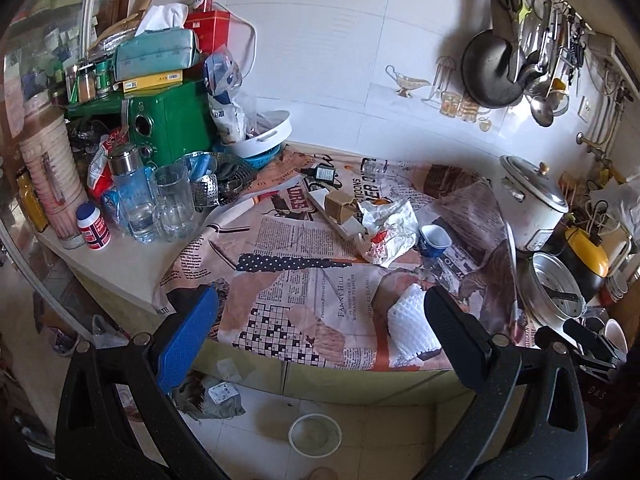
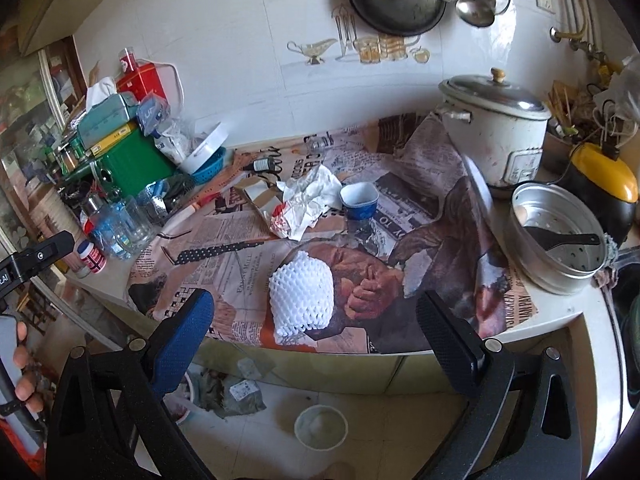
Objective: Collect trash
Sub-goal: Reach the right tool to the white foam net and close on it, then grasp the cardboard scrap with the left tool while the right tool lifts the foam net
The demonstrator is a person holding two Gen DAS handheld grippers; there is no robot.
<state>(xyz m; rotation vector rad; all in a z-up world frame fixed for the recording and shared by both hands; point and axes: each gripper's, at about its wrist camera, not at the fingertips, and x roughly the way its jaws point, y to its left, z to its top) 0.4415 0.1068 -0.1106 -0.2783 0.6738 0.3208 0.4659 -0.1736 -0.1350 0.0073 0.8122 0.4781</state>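
Both claws hang out past the worktop edge, over the floor, and each one is spread wide with nothing in it: the left claw and the right claw. Just ahead of them a white foam net lies near the front edge of the worktop, on a newspaper-print cloth. Farther back sits a crumpled white wrapper, touching a small blue cup. Down on the floor stands a round white tub, and a grey crumpled bag lies near it.
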